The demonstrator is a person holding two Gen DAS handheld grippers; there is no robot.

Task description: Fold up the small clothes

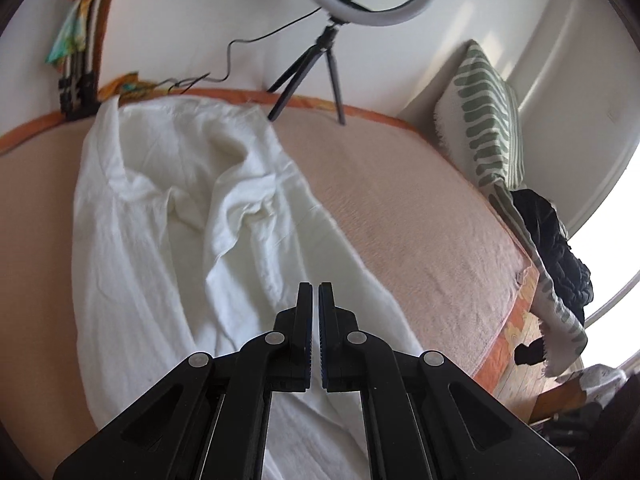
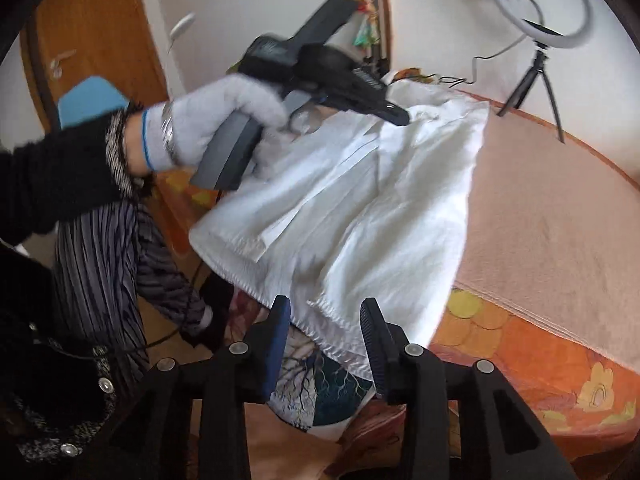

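Observation:
A white garment lies rumpled on the pink bed cover. In the left wrist view my left gripper hovers over the garment's near part, jaws closed with only a thin gap and nothing between them. In the right wrist view the garment hangs over the bed's near edge. My right gripper is open, its fingers either side of the garment's hem without pinching it. The left gripper, held by a gloved hand, hangs above the garment's far part.
A ring light on a tripod stands at the bed's far edge. A green patterned pillow and dark clothing lie at the right. An orange floral sheet covers the bed's side. The person's striped clothing is at the left.

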